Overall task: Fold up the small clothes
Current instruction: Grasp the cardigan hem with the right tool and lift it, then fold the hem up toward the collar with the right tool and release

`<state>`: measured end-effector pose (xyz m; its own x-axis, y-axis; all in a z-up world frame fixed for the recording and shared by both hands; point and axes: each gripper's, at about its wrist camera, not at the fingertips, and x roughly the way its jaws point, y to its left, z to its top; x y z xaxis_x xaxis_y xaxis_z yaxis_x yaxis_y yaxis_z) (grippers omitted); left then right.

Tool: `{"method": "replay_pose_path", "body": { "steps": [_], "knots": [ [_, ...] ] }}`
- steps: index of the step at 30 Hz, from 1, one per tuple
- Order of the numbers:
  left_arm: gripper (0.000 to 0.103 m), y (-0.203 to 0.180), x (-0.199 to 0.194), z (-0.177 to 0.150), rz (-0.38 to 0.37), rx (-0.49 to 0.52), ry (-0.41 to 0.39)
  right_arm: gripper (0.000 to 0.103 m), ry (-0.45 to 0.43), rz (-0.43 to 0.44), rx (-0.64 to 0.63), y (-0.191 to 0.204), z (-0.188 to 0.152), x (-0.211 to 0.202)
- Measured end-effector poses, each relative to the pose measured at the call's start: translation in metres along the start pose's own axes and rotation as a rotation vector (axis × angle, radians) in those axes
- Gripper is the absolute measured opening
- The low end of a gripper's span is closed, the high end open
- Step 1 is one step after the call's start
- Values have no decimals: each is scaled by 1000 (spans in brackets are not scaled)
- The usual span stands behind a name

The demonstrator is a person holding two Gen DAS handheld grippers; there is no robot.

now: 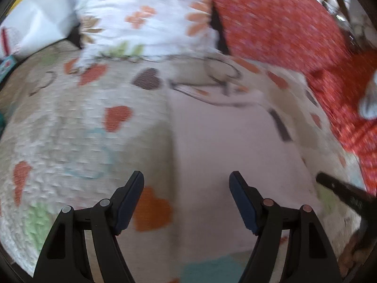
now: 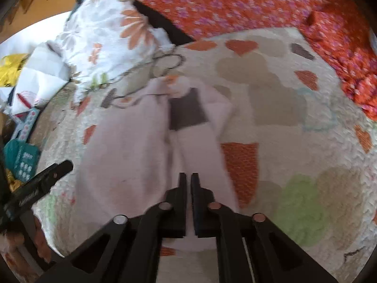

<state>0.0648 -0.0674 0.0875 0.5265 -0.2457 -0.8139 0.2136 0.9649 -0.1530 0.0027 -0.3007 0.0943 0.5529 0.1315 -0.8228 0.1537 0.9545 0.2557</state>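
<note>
A pale pink small garment (image 2: pixel 132 146) lies flat on a quilted bedspread with hearts (image 2: pixel 294 127); a dark patch (image 2: pixel 186 108) shows near its far end. In the left wrist view the garment (image 1: pixel 226 155) fills the middle. My left gripper (image 1: pixel 186 184) is open and empty, hovering over the garment's left edge. My right gripper (image 2: pixel 188 176) is shut, its tips over the garment's near part; whether cloth is pinched between them is not clear. The left gripper's finger shows at the left of the right wrist view (image 2: pixel 47 176).
A white floral pillow (image 1: pixel 146 16) and a red flowered blanket (image 1: pixel 282 21) lie at the far side of the bed. White paper or bags (image 2: pixel 40 75), a teal item (image 2: pixel 21 158) and a yellow bag (image 2: pixel 11 68) lie at the left edge.
</note>
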Motion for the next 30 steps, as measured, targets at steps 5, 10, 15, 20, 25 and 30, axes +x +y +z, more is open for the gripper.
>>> {"method": "replay_pose_path", "body": {
  "steps": [5, 10, 15, 20, 25, 30],
  "knots": [
    [74, -22, 20, -10, -8, 68, 59, 4, -18, 11, 69, -41, 3, -7],
    [74, -7, 20, -11, -64, -3, 75, 52, -18, 78, -13, -13, 39, 4],
    [81, 12, 8, -9, -29, 2, 26, 57, 19, 82, -164, 48, 86, 57],
    [82, 18, 38, -16, -87, -21, 160, 40, 108, -72, -316, 91, 128, 133],
    [82, 23, 55, -16, -154, -86, 245, 41, 92, -285, -256, 81, 185, 182],
    [82, 32, 49, -12, -175, -117, 240, 47, 17, -251, -87, 57, 204, 147]
  ]
}}
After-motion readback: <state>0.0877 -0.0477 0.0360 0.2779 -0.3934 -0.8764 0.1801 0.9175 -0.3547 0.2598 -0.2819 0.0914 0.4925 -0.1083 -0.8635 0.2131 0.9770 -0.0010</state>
